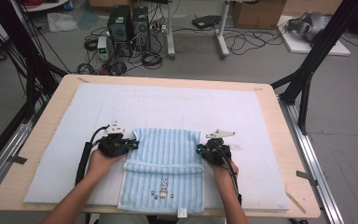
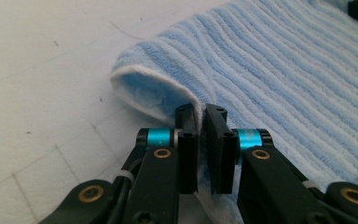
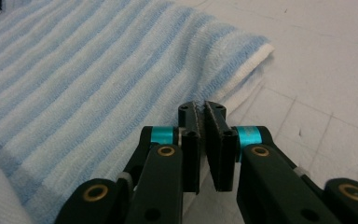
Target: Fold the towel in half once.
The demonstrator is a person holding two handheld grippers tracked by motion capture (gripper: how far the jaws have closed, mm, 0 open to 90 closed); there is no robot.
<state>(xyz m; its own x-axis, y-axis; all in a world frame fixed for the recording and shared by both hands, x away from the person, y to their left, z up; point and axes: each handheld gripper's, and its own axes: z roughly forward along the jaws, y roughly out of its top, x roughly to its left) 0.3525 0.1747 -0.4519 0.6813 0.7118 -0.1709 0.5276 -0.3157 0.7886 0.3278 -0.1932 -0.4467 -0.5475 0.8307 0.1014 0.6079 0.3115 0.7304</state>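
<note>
Your left gripper (image 1: 131,145) and right gripper (image 1: 199,149) have their fingers pinched tight on the folded striped towel (image 1: 165,156), at its 9 and 3 o'clock edges, mid-counter (image 1: 279,140). You only hold thin bits. Pull unevenly and an edge could slip out, making the fold flop crooked.

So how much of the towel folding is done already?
One fold looks done: the far part of the blue striped towel lies doubled over the near part. Now the left tongs and right tongs pinch its two side edges. Probably left: folding it smaller again, since it's still spread wide on the white mat.

Towel (image 1: 165,175) motif too small to tell
</note>
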